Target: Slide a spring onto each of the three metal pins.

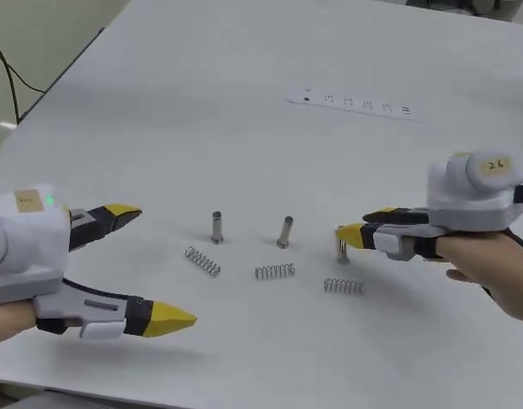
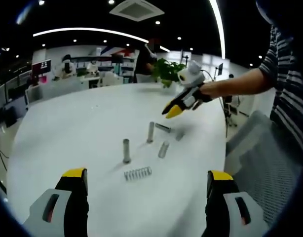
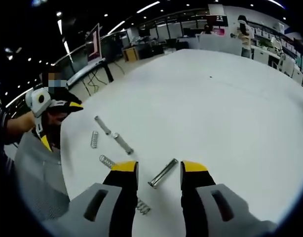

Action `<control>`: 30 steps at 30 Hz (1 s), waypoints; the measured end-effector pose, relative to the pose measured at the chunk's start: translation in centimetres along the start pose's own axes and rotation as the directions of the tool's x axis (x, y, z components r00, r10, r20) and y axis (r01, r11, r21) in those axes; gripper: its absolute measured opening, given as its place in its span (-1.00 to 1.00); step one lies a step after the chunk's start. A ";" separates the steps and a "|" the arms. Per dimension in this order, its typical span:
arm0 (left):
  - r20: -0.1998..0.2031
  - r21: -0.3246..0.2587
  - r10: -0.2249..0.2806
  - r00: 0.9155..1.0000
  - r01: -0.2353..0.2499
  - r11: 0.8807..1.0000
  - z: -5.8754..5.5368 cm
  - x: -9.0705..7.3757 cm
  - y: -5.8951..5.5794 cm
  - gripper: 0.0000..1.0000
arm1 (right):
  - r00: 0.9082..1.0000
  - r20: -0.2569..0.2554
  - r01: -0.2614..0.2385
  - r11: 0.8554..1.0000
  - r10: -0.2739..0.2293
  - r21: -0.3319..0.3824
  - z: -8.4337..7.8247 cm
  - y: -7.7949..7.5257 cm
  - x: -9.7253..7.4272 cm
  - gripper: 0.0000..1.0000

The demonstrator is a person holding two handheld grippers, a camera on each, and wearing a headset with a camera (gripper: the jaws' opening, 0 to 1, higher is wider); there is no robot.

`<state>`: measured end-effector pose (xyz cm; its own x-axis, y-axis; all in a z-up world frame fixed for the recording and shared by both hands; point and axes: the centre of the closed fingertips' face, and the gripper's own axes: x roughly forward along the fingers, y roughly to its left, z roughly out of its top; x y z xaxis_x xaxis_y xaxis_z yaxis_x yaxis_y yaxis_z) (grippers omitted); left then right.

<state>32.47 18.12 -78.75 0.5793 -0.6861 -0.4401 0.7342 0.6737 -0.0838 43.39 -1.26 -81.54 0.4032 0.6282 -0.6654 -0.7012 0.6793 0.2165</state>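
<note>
White workbench top [image 1: 244, 68] is stretching across the head view, and an open-plan office is showing behind it in both gripper views. At nine o'clock the left gripper [image 1: 151, 264] is being held level in the person's left hand [image 1: 6, 322], pointing toward three o'clock. Its yellow-tipped jaws are standing wide apart with nothing between them. At three o'clock the right gripper [image 1: 353, 236] is reaching in toward nine o'clock from the person's right hand [image 1: 487, 260]. Its jaws are parted and flanking the rightmost short grey metal pin [image 1: 342, 250] without pressing it, as the right gripper view is showing.

Two more pins [image 1: 217, 227] [image 1: 284, 231] are standing upright at the centre. Three small coiled steel springs [image 1: 202, 261] [image 1: 274, 271] [image 1: 343, 286] are lying loose on the bench, just toward six o'clock of the pins.

A round yellow sticker [image 1: 497, 164] on the right gripper is reading "26". The tan label [image 1: 27, 200] on the left gripper is too blurred to read. A flat white power strip [image 1: 351, 103] is lying toward twelve o'clock.
</note>
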 end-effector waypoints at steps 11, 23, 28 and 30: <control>-0.005 -0.006 -0.004 1.000 0.004 1.000 -0.3 0.1 -0.2 0.96 | 0.995 -0.087 0.049 0.995 -0.042 0.083 -1.3 -1.0 1.8 -0.59; -0.008 -0.016 -0.002 1.000 0.002 1.000 -0.5 -0.2 -0.3 0.96 | 0.983 -0.161 0.115 0.985 -0.094 0.127 -2.3 -1.6 3.1 -0.76; -0.007 -0.019 -0.002 1.000 0.002 1.000 -0.7 -0.1 -0.4 0.96 | 0.976 -0.180 0.136 0.987 -0.118 0.089 -2.3 -1.4 3.8 -0.82; -0.009 -0.020 -0.005 1.000 0.005 1.000 -0.7 0.0 -0.5 0.96 | 0.975 -0.193 0.134 0.987 -0.114 0.092 -2.4 -1.1 4.0 -0.85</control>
<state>31.82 17.95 -79.33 0.5726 -0.6869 -0.4475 0.7297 0.6759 -0.1037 44.40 -0.44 -86.11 0.3598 0.4616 -0.8108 -0.5836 0.7894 0.1904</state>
